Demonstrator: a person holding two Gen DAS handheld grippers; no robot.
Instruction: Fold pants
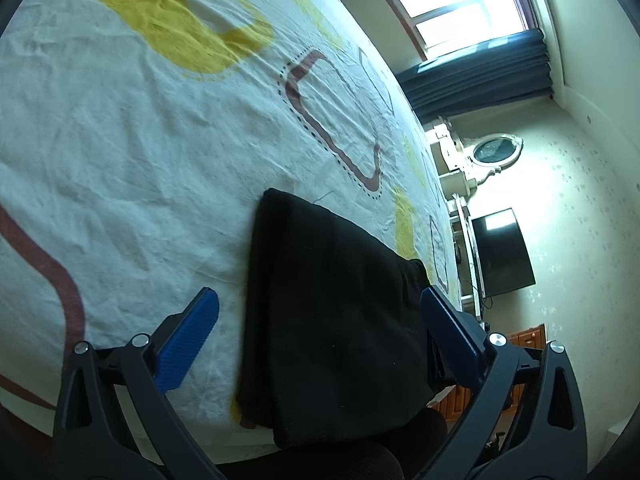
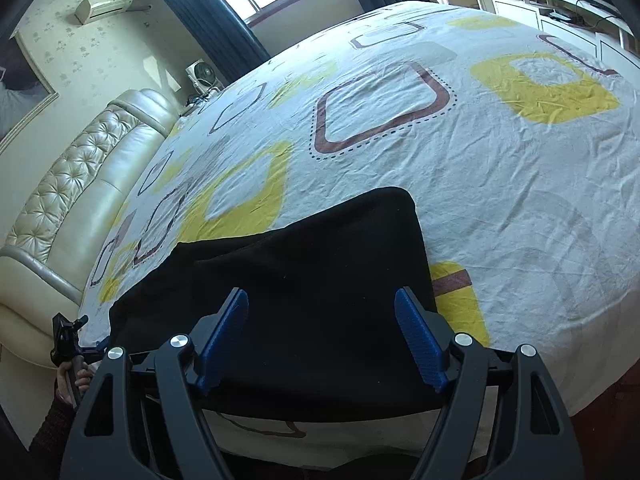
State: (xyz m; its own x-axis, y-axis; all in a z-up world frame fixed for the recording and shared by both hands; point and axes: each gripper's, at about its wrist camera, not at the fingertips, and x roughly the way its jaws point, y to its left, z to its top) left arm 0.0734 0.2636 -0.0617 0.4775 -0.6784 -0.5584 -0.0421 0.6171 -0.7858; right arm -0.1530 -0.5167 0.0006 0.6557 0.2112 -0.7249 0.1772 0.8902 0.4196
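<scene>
Two grippers hang spread wide over the black pants, neither pinching anything. Left gripper (image 1: 320, 300) has its blue fingers (image 1: 188, 336) straddling the narrow end of the pants (image 1: 328, 320), one finger over bare sheet, the other at the far edge of the cloth. Right gripper (image 2: 322, 302) hovers with both blue fingers (image 2: 420, 344) above the pants (image 2: 304, 280). Folded into a flat dark rectangle, the pants lie on the bed (image 2: 500, 184) near its front edge, on the white sheet printed with yellow and brown squares; the tufted cream headboard (image 2: 76, 184) stands well beyond the pants
</scene>
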